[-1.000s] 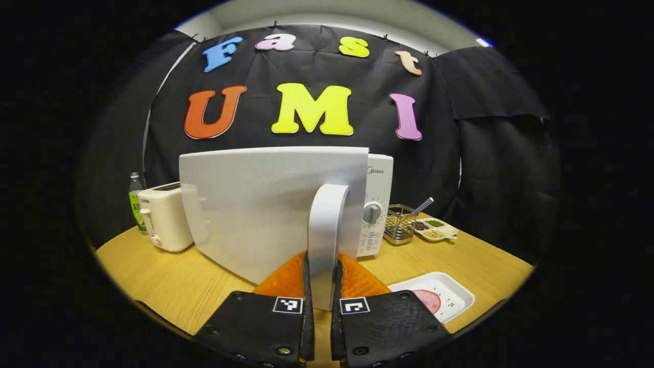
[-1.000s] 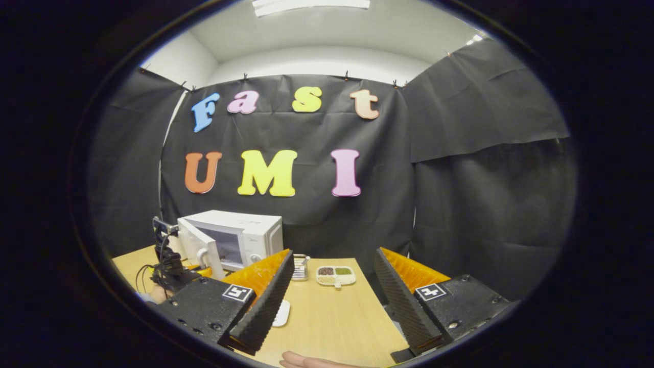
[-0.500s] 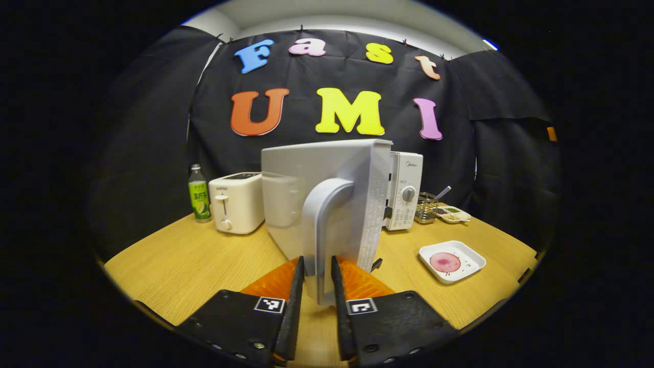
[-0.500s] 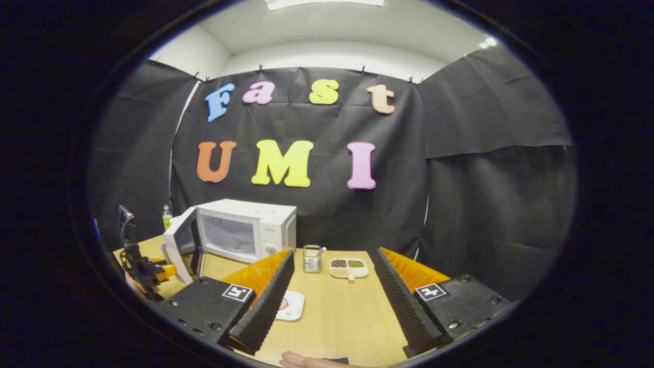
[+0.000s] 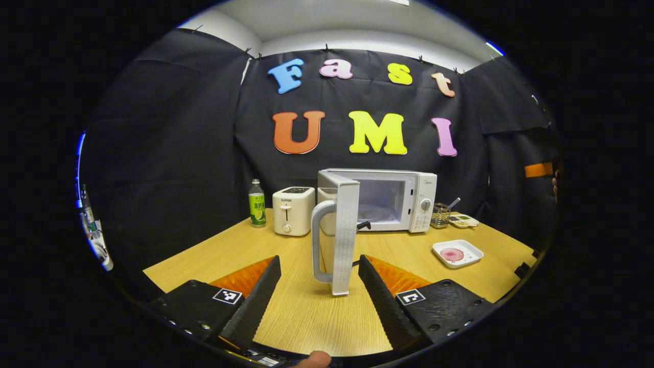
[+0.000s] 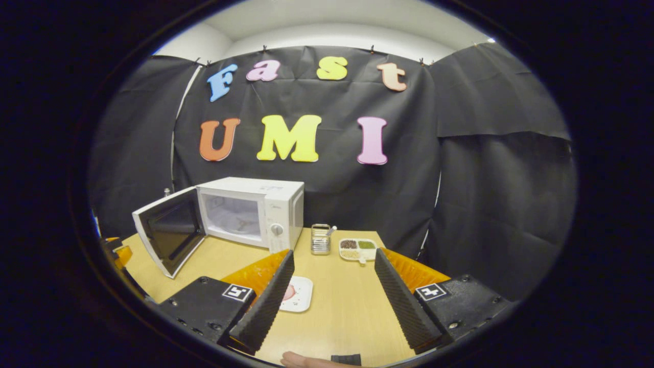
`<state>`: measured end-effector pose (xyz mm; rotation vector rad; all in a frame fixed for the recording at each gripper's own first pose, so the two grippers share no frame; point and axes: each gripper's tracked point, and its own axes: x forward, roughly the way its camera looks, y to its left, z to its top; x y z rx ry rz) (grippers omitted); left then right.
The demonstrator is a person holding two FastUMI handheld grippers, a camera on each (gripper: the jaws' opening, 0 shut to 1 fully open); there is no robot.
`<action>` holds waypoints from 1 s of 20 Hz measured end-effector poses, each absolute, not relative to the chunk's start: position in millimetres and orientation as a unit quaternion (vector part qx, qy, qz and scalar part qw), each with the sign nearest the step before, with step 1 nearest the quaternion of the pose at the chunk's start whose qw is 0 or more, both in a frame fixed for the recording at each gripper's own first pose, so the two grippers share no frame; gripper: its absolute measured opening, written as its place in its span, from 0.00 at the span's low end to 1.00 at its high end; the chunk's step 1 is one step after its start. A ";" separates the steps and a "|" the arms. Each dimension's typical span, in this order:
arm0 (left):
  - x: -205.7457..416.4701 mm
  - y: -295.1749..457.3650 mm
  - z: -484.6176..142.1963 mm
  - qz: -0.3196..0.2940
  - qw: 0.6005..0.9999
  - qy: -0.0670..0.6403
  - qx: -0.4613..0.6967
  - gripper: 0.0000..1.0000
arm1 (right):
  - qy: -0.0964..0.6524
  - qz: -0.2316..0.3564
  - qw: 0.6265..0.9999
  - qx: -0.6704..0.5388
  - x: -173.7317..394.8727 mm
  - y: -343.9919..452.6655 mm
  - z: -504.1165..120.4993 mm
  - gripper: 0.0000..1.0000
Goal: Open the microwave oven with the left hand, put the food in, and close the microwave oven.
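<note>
The white microwave [image 5: 409, 197] stands at the back of the wooden table with its door [image 5: 346, 235] swung wide, seen edge-on in the left gripper view. My left gripper [image 5: 319, 263] is open and drawn back from the door handle [image 5: 317, 240], touching nothing. A pink food slice [image 5: 452, 254] lies on a white square plate [image 5: 470, 251] to the right. In the right gripper view the microwave [image 6: 271, 204] shows its bare cavity and open door [image 6: 171, 230]. My right gripper [image 6: 333, 254] hangs open above the table, and the plate [image 6: 301, 295] lies partly behind its left finger.
A white toaster [image 5: 292, 210] and a green bottle [image 5: 256, 209] stand left of the microwave. A wire basket [image 6: 320, 238] and a divided dish of grains [image 6: 359, 248] sit to its right. The table [image 6: 337, 312] stretches toward me.
My left gripper let go of the door handle, opened and pulled back. The door swung from part-open to wide open. The right gripper stayed open and turned slightly toward the microwave.
</note>
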<state>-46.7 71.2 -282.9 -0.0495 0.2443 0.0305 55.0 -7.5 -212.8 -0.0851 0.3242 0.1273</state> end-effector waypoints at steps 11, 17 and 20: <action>-57.0 98.4 -176.5 0.073 0.994 0.075 -0.028 0.93 | 0.303 0.113 0.945 -0.048 126.2 22.5 -276.0 1.00; -29.7 62.3 -123.1 0.052 0.998 0.041 -0.012 0.93 | 0.435 0.139 0.890 0.005 154.1 32.7 -336.4 1.00; -12.5 35.6 -106.6 0.035 0.999 0.033 -0.015 0.93 | 0.483 0.134 0.866 0.006 169.0 26.2 -372.1 0.99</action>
